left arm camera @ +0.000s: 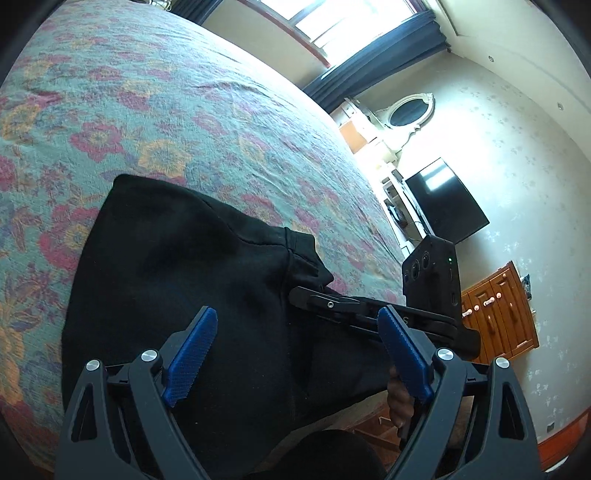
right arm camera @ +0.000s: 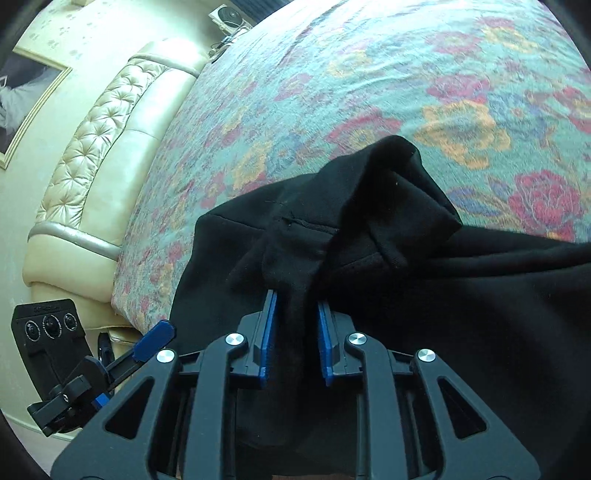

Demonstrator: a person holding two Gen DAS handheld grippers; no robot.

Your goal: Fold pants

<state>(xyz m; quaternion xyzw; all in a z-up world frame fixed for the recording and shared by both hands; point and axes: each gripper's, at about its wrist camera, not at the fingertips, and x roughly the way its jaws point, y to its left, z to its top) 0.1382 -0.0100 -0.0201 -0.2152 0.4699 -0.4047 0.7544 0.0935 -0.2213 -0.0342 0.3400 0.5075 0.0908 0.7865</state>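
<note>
Across the bed [left arm camera: 184,92] lies a floral bedspread [right arm camera: 369,92] in teal, pink and orange, and the black pants [left arm camera: 184,277] sit bunched at its near edge, part of them spilling over the side. Behind the bed stands a cream tufted headboard [right arm camera: 92,147], with a framed picture [right arm camera: 26,92] on the wall beside it. On the other side of the room, a window [left arm camera: 351,22] with dark blue curtains [left arm camera: 380,55] lets in bright light; an oval mirror [left arm camera: 410,109], a dark television [left arm camera: 447,199] and a wooden cabinet [left arm camera: 502,314] stand along the pale wall.

From where I stand, the left gripper [left arm camera: 295,354] hangs just over the pants, angled downward, its jaws spread wide with nothing pinched between the blue pads [left arm camera: 192,354]. The right gripper [right arm camera: 295,332] tilts more steeply down; its jaws are drawn in close on a raised fold of the pants [right arm camera: 295,258], the cloth gathered between them and pulled up into a ridge. A hand [left arm camera: 399,402] shows under the right gripper's frame.
</note>
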